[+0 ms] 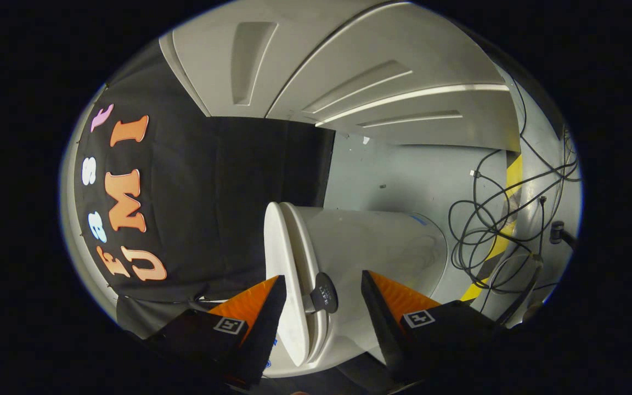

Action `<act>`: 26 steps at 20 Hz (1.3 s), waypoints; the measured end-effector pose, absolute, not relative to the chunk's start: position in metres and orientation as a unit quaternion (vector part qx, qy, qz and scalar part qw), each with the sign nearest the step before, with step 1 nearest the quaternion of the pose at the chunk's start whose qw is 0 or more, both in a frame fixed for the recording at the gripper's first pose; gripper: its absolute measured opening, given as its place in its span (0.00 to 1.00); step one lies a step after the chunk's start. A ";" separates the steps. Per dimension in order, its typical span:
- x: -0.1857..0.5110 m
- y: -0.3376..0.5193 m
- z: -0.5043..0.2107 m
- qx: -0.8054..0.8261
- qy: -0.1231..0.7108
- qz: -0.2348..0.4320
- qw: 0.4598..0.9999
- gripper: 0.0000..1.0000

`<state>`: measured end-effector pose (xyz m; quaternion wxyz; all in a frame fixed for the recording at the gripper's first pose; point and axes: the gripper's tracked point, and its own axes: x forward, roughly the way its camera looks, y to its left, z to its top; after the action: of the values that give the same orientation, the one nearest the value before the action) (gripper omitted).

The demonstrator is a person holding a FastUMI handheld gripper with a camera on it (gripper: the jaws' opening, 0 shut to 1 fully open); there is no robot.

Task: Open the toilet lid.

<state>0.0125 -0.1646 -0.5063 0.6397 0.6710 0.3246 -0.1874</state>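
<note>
Claw (324, 307): spread wide, released, grasping nothing; the two fingers stand well apart, one at about 7 o'clock and one at about 5 o'clock of the toilet's front edge.
Left finger (258, 310): its tip lies just beside the outer face of the toilet lid; whether it touches the lid cannot be told.
Right finger (384, 312): its tip sits over the pale side of the bowl, apart from the lid tab.
Toilet lid (283, 285): white, seen edge-on as the scene is turned sideways; it lies shut against the seat, with only a thin seam between them. It sits between the fingers, nearer the left one, and reaches from the fingertips away toward 12 o'clock.
Seat (308, 263): white rim pressed close under the lid, on the side toward the right finger.
Lid tab (324, 293): small dark rounded tab with tiny pale lettering, jutting from the lid-and-seat edge into the gap between the fingers, free of both.
Toilet bowl (376, 247): smooth white body, running from the seat toward 3 o'clock, beyond the right finger.
Booth wall (228, 208): black cloth, at 9 to 11 o'clock from the lid.
Floor (404, 175): grey, beyond the bowl toward 1 o'clock.
Cables (486, 230): loose black loops on the floor at 3 o'clock from the bowl, lying over a yellow stripe (513, 170).
Panels (376, 71): pale moulded panels with recesses, at 12 o'clock, far beyond the toilet.
</note>
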 end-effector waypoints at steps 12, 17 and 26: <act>0.026 -0.148 -0.522 0.640 0.339 -0.182 0.665 0.39; 0.025 -0.149 -0.525 0.646 0.343 -0.186 0.656 0.34; 0.028 -0.146 -0.516 0.655 0.332 -0.181 0.654 0.09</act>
<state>0.0278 -0.1462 -0.5164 0.6543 0.6549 0.3321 -0.1808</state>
